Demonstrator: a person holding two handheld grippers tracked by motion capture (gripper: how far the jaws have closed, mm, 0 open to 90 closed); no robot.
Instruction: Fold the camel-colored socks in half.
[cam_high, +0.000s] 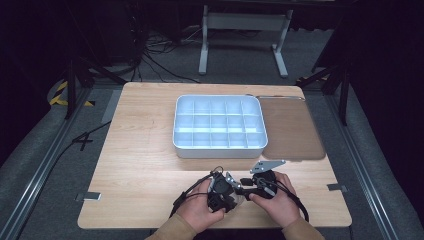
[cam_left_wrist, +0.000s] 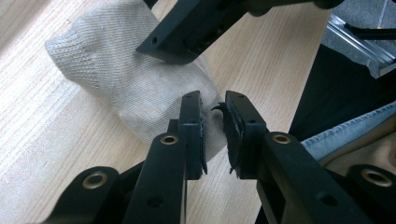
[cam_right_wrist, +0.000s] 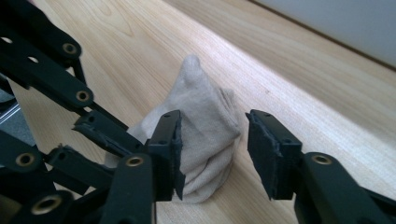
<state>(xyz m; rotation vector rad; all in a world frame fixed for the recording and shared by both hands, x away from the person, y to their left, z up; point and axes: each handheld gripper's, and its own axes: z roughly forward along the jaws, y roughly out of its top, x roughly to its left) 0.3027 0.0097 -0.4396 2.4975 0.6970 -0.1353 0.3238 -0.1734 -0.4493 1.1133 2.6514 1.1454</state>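
Claw (cam_left_wrist: 214, 128) on the left pinches one edge of a soft, light beige sock (cam_right_wrist: 205, 140) bunched on the tabletop (cam_high: 140, 150) before the divided tray (cam_high: 220, 148), while the right claw (cam_right_wrist: 212, 149) gapes released around its limp, easily gripped folds.

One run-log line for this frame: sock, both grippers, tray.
beige knit sock: bunched on wooden table | left gripper: pinching sock edge | right gripper: open, straddling sock | white compartment tray: empty

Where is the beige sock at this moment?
In the high view the beige sock lies near the table's front edge, between the left tongs and right tongs, before the white tray.
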